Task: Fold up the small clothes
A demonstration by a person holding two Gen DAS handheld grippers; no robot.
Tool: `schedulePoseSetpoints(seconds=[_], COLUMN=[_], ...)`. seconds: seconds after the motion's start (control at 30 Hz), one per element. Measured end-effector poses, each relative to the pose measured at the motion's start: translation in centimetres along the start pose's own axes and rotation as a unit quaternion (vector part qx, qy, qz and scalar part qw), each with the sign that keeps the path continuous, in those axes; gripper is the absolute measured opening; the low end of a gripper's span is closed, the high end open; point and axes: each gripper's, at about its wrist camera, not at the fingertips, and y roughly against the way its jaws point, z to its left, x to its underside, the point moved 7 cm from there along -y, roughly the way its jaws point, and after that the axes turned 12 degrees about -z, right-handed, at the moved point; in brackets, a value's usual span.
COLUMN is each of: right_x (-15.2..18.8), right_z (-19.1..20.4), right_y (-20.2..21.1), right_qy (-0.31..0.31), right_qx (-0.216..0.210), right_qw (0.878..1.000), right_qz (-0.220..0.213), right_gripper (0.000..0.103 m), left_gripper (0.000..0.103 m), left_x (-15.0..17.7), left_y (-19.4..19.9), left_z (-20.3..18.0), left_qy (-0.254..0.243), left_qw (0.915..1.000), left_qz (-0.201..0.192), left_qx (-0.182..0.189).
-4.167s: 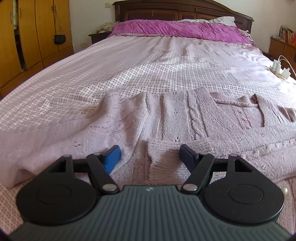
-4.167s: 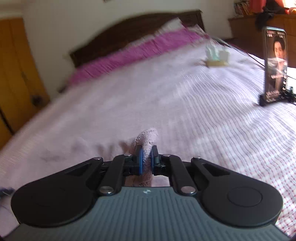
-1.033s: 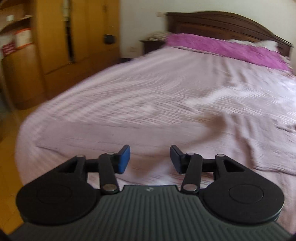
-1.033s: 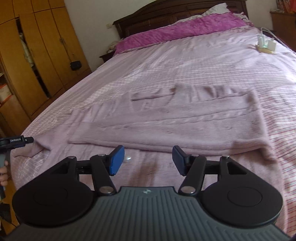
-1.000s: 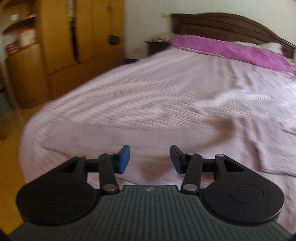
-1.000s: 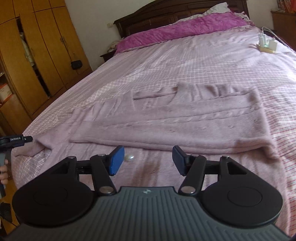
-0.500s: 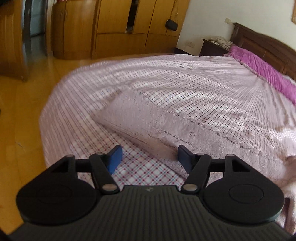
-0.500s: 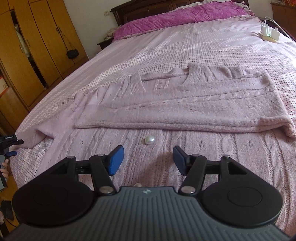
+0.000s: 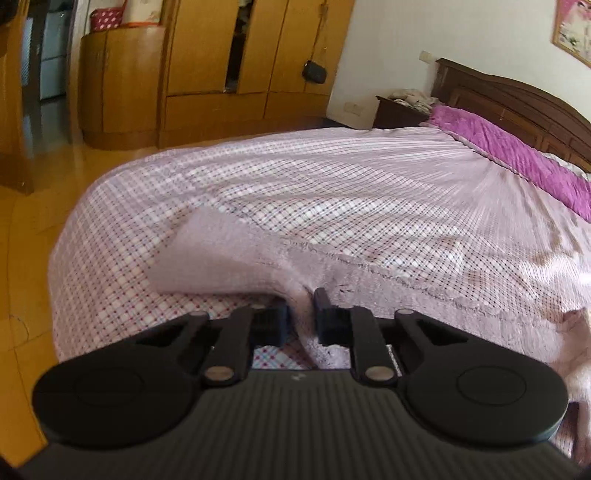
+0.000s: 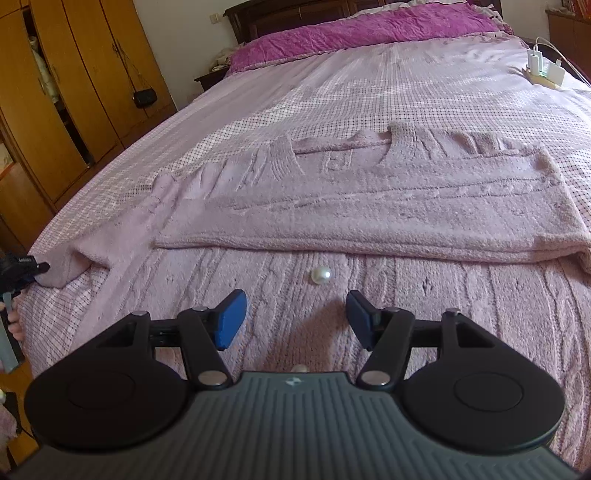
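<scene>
Now the bed (image 10: 369, 92) stretches ahead of both claws w/ the knit sweater (image 10: 369, 206) spread across it. Left gripper (image 9: 300, 314) has just been closing & now pinches the sleeve (image 9: 221, 258), so sleeve fold can prob. start. Right gripper (image 10: 295, 317) hangs open over the hem, pearl button (image 10: 320, 275) just ahead.

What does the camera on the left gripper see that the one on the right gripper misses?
Only the left wrist view shows the left gripper shut on the sweater's sleeve; its jaws have just been closing. It also shows the wooden floor.

Only the right wrist view shows the open right gripper, a pearl button, the sweater's folded body and a power strip.

Both show the checked bedspread, purple pillow and wardrobe.
</scene>
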Motion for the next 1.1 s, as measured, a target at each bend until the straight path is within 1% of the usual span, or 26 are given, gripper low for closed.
schedulePoseSetpoints(seconds=[0.1, 0.2, 0.27, 0.47, 0.63, 0.83, 0.93, 1.1], right_x=[-0.3, -0.5, -0.7, -0.9, -0.9, -1.1, -1.1, -1.0], right_z=[-0.1, -0.4, -0.5, -1.2, -2.0, -3.0, -3.6, -4.3], right_y=[-0.2, -0.2, -0.1, 0.4, 0.6, 1.4, 1.6, 2.1], right_qy=[-0.005, -0.010, -0.013, -0.021, -0.030, -0.035, -0.043, -0.046], right_qx=[-0.003, -0.002, -0.001, -0.005, -0.005, 0.000, 0.005, 0.007], right_qw=[1.000, 1.000, 1.000, 1.000, 0.999, 0.999, 0.998, 0.998], right_qz=[-0.004, -0.005, -0.009, -0.020, -0.024, -0.036, -0.036, -0.037], right_gripper=[0.067, 0.067, 0.067, 0.067, 0.067, 0.067, 0.067, 0.067], left_gripper=[0.011, 0.011, 0.011, 0.010, 0.010, 0.010, 0.009, 0.009], left_x=[-0.7, -1.8, -2.4, -3.5, -4.2, -4.2, -3.2, -1.4], left_y=[1.0, 2.7, 3.6, 5.9, 8.0, 10.4, 11.0, 12.0], left_z=[-0.1, -0.7, -1.3, -4.6, -8.7, -13.8, -16.2, -19.4], left_qy=[0.004, 0.007, 0.010, 0.023, 0.020, 0.008, 0.002, 0.008], left_qw=[0.9998, 0.9983, 0.9969, 0.9927, 0.9860, 0.9742, 0.9695, 0.9623], left_qz=[-0.014, -0.046, -0.059, -0.068, -0.082, -0.087, -0.077, -0.055], left_qx=[0.011, 0.035, 0.052, 0.096, 0.144, 0.208, 0.233, 0.266])
